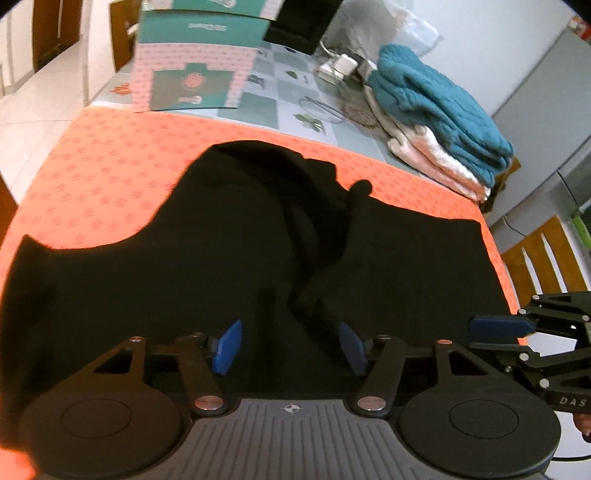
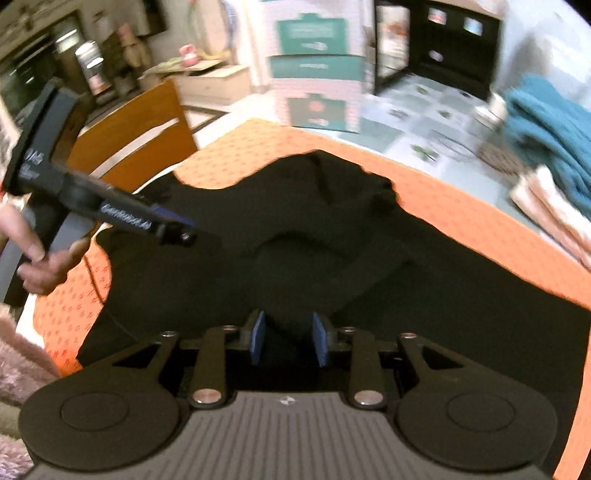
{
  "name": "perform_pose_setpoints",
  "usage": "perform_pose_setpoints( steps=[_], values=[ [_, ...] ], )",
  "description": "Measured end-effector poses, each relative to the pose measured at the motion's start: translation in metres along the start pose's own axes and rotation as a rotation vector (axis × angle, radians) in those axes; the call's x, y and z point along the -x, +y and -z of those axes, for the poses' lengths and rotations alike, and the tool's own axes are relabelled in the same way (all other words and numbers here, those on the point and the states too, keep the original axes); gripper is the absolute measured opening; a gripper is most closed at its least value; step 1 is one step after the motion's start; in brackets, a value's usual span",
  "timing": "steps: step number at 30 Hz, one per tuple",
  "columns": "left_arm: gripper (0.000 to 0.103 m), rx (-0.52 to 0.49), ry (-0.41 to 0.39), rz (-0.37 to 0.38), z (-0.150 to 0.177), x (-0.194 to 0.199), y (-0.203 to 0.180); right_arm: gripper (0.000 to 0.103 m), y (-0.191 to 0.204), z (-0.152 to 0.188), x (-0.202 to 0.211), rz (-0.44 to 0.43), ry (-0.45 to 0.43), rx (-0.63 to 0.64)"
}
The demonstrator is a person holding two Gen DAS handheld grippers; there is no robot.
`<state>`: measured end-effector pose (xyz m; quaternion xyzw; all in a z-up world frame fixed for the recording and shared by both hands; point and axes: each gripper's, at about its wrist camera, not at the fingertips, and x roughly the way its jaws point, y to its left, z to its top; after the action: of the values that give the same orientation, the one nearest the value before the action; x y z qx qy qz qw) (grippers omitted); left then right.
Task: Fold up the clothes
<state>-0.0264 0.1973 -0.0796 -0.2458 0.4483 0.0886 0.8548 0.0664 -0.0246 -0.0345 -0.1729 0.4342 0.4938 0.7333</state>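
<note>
Black garment [image 1: 229, 266] lay rumpled on the orange mat [image 1: 110, 166], left gripper [image 1: 290, 345] and right gripper [image 2: 288, 341] both agape and empty, likely needing fresh holds before folding.

Orange cloth [image 1: 110, 162] lies bare leftward; a box [image 1: 192, 74] and folded stack [image 1: 439, 122] crowd the far edge.

The counter [image 1: 110, 162] was covered by an orange patterned cloth. Wooden chairs [image 2: 136, 129] were set at its sides, and pale floor tiles [image 1: 33, 99] were lit beside white walls [image 1: 491, 55] and a dark wooden door [image 1: 55, 29].
</note>
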Motion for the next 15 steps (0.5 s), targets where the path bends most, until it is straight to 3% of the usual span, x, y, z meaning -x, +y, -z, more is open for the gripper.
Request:
perform_pose_setpoints(
  steps=[5, 9, 15],
  values=[
    [0.067, -0.036, 0.006, 0.003, -0.007, -0.015, -0.008, 0.036, -0.021, 0.01, -0.008, 0.001, -0.001, -0.173],
    [0.067, -0.084, 0.005, 0.018, -0.015, -0.027, -0.017, 0.042, -0.035, 0.013, -0.022, -0.024, -0.015, -0.299],
    [0.066, -0.16, -0.019, 0.036, -0.029, -0.041, -0.036, 0.043, -0.074, -0.006, -0.045, -0.009, -0.052, -0.47]
  ],
)
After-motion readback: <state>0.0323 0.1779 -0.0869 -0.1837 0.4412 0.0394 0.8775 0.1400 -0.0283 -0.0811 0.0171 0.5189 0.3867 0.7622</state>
